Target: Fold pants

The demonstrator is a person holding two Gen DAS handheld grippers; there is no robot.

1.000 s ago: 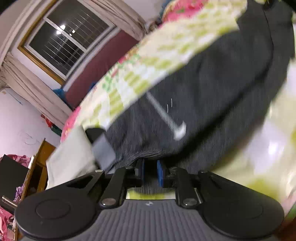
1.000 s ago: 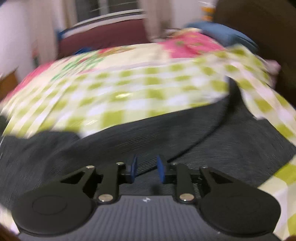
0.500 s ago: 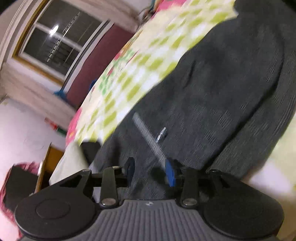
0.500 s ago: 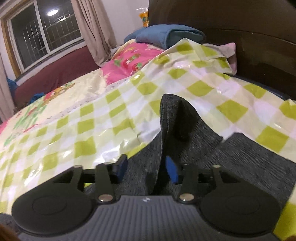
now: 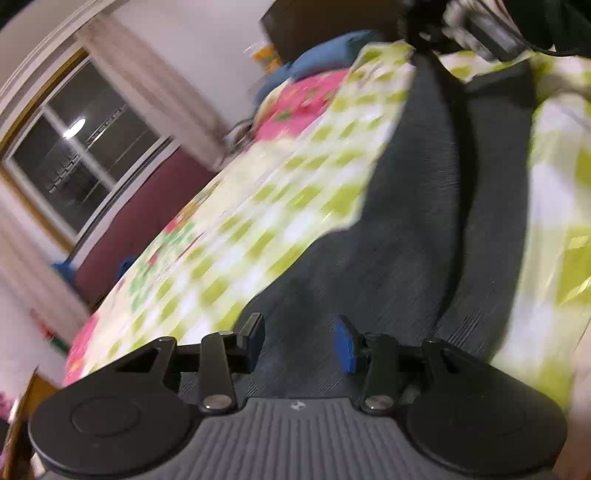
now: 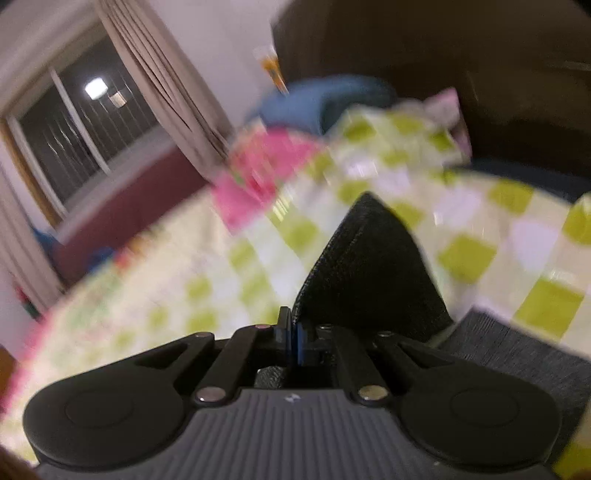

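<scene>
Dark grey pants [image 5: 417,221] lie stretched along a bed covered by a green-and-white checked sheet [image 5: 280,206]. My left gripper [image 5: 300,341] hovers low over the cloth near one end, its jaws opening, with fabric below the gap but not pinched. In the right wrist view my right gripper [image 6: 291,334] is shut on a corner of the pants [image 6: 365,269], which stands up in a dark peak above the pads. The right gripper also shows at the far end of the pants in the left wrist view [image 5: 476,33], blurred.
A dark wooden headboard [image 6: 461,66] rises behind the bed, with a folded blue cloth [image 6: 325,99] and a pink floral pillow [image 6: 258,173] near it. A window [image 5: 74,147] with curtains and a maroon wall band lie across the room to the left.
The left gripper let go of the pants' edge, opened and slid along the cloth. The right gripper opened around a raised fold of the pants, then shut on it and lifted it.
</scene>
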